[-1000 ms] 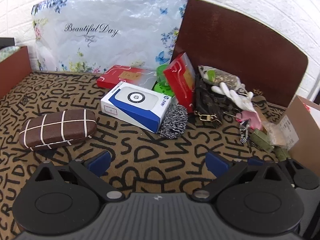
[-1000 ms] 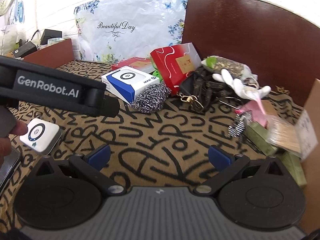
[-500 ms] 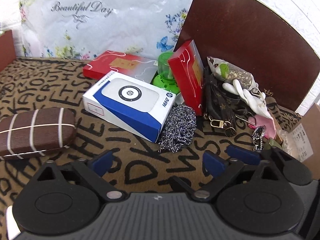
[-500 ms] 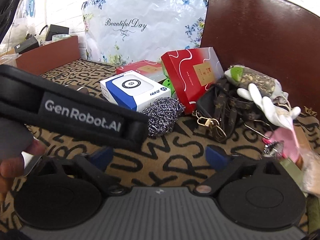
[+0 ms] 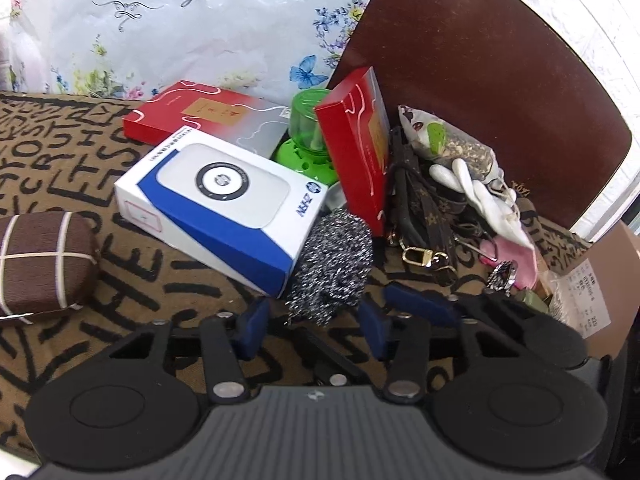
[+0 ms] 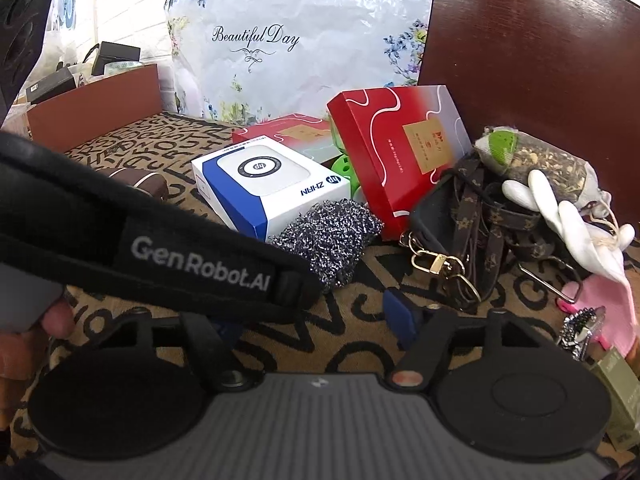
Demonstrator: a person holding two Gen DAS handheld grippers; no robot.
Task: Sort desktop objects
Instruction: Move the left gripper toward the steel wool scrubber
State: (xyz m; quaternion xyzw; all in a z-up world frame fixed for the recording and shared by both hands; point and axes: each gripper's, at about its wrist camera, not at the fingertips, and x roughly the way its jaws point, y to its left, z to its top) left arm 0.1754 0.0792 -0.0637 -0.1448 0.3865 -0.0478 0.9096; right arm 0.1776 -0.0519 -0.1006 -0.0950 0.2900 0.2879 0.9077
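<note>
A pile of objects lies on the letter-print mat (image 5: 152, 280). A steel wool scrubber (image 5: 332, 264) (image 6: 328, 240) leans on a blue-and-white box (image 5: 224, 196) (image 6: 268, 188). My left gripper (image 5: 314, 328) is open, its blue pads on either side of the scrubber's near end, not touching it. My right gripper (image 6: 316, 320) is open and empty just short of the scrubber; the left gripper's strap (image 6: 160, 256) hides its left finger. An upright red box (image 5: 356, 148) (image 6: 400, 156) stands behind.
A brown checked case (image 5: 40, 264) lies left. A flat red box (image 5: 200, 112), green jar (image 5: 312, 140), brown strap with gold clasps (image 6: 472, 232), tea bag (image 6: 540, 160), white glove (image 6: 568, 216) and pink item (image 6: 608, 304) crowd the right. A floral bag (image 5: 200, 32) and brown board (image 5: 480, 80) stand behind.
Both grippers have moved forward toward the scrubber, and their fingers have narrowed from wide open. The objects have not moved.
</note>
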